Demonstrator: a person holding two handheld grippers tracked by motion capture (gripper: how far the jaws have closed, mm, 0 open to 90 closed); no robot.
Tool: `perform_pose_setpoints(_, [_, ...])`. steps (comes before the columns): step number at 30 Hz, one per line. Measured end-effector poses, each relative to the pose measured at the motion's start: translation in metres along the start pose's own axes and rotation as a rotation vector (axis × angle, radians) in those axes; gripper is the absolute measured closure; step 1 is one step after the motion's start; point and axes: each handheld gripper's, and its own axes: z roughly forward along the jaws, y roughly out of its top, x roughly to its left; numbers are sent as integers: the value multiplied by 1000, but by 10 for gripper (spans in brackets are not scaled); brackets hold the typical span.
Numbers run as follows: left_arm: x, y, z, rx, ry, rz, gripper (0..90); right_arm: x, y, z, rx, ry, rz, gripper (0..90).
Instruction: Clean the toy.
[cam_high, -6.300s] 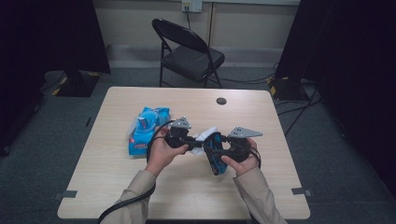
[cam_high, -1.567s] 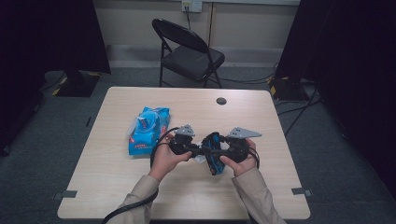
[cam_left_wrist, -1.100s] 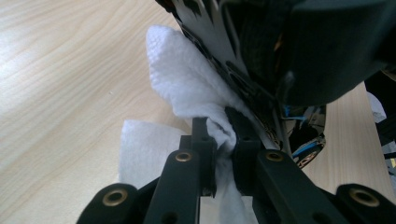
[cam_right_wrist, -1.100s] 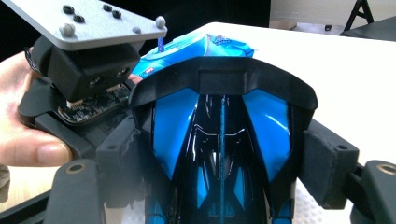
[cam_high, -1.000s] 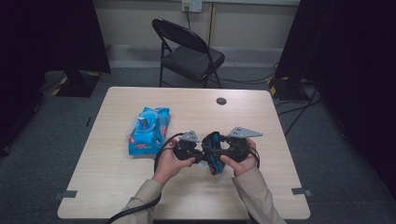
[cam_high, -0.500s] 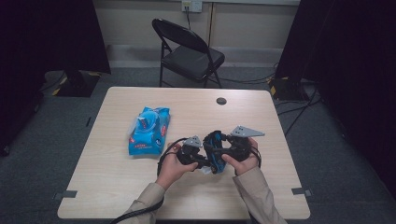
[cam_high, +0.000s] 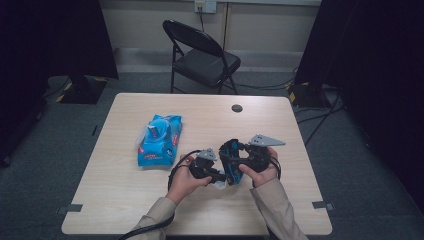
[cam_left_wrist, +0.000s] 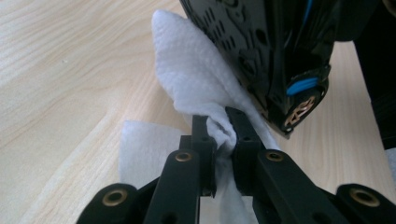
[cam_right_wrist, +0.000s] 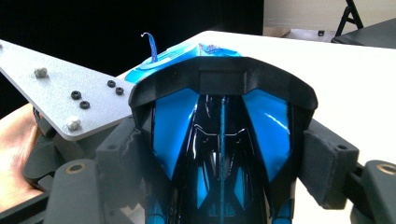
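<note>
A black and blue toy car (cam_high: 231, 156) is held above the table, my right gripper (cam_high: 241, 161) shut on its sides; in the right gripper view the pads (cam_right_wrist: 327, 168) clamp the car (cam_right_wrist: 222, 135) from both sides. My left gripper (cam_high: 223, 178) is shut on a crumpled white wipe (cam_left_wrist: 196, 79), which presses against the car's black underside (cam_left_wrist: 261, 42). In the left gripper view the jaws (cam_left_wrist: 219, 123) pinch the wipe's bunched end, and more of it trails onto the wood below. Both hands meet at the table's front middle.
A blue pack of wipes (cam_high: 160, 140) lies left of centre on the wooden table (cam_high: 125, 200). A small black round cap (cam_high: 237, 108) sits near the far edge. Behind the table stands a black folding chair (cam_high: 205, 55), with cables on the floor at right.
My left hand has shifted right and toward the front edge, bringing the wipe along the car's near side. The right hand and the car have stayed put.
</note>
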Motion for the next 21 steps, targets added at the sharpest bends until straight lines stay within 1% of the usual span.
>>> perform_pose_setpoints(4, [0,-2,1,7,-5,-8,830,0,0,0,0,-1,-1,258])
perform_pose_setpoints(5, [0,-3,0,12,-1,-4,830,0,0,0,-1,0,-1,258])
perform_pose_setpoints(10, [2,-6,-1,23,6,-12,830,0,2,-1,-11,-1,1,258])
perform_pose_setpoints(12, [2,-7,-2,31,12,-10,830,-1,2,-2,-13,-3,5,258])
perform_pose_setpoints(14, [4,-7,-4,22,18,-19,829,-1,2,-3,-14,-1,8,258])
perform_pose_setpoints(16, [6,-5,-8,19,29,-17,828,-2,2,-3,-12,0,7,257])
perform_pose_setpoints(20, [13,5,-26,-5,68,-23,828,-1,1,-2,-9,3,4,258])
perform_pose_setpoints(21, [15,9,-33,-19,78,-24,826,-1,1,-2,-6,4,7,258])
